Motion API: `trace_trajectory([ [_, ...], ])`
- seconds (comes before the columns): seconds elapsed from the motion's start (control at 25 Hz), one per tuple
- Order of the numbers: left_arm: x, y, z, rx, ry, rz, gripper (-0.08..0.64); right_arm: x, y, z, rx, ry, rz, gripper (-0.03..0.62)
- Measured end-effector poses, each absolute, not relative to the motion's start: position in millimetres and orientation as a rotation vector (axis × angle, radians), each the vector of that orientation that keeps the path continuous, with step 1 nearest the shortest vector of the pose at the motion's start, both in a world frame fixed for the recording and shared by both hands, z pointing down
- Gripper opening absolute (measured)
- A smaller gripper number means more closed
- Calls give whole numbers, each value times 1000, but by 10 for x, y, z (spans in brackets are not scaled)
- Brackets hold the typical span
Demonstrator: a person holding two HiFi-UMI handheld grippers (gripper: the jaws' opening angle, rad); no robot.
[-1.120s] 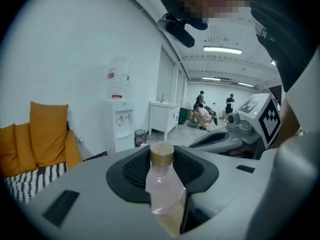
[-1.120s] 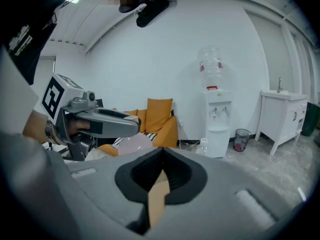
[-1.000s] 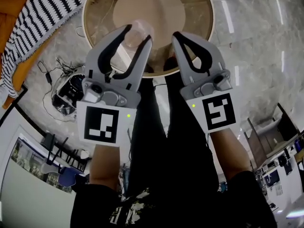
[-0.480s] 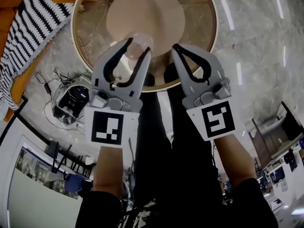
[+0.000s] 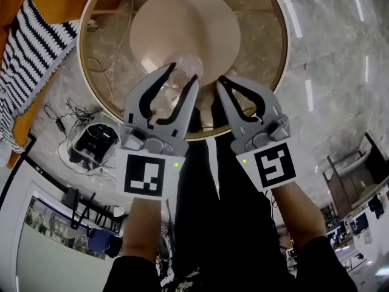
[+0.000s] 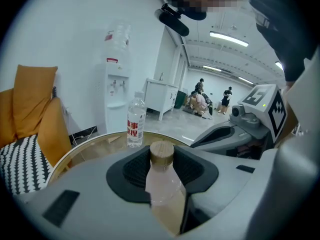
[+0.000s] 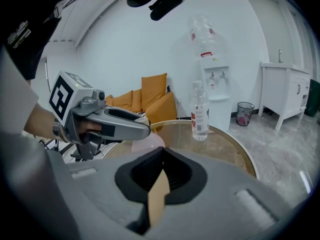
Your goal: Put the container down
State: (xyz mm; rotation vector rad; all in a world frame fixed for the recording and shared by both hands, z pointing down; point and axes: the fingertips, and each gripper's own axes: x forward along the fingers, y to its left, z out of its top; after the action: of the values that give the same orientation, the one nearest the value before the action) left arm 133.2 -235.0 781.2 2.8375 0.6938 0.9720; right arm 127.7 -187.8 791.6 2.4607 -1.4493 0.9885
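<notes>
The round glass table (image 5: 276, 23) sits under the left tool (image 5: 183, 73), whose jaws are clamped on the clear, cork-capped container (image 6: 162, 181), held over the tabletop; the right tool (image 7: 162, 156) is closed on nothing. Risk: releasing before the narrow base sits flat would likely tip it onto the glass. The water bottle (image 6: 135, 121) carries a red label, its print unreadable.

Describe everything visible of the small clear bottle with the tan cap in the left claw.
The small clear pinkish bottle looks like plastic, with a rounded shoulder and a tan, wood-like round cap. It stands upright, its body clamped in the left claw, with the cap rising above the dark pads. It is over the round glass-topped table; whether its base touches the top cannot be told.
</notes>
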Motion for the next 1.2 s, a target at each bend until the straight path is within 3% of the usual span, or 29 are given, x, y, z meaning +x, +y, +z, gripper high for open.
trace_trajectory([
  [1.2,1412,-2553,8685,2815,717,1079,150,1360,-2104,8657,2431,-1488,1077,-5],
])
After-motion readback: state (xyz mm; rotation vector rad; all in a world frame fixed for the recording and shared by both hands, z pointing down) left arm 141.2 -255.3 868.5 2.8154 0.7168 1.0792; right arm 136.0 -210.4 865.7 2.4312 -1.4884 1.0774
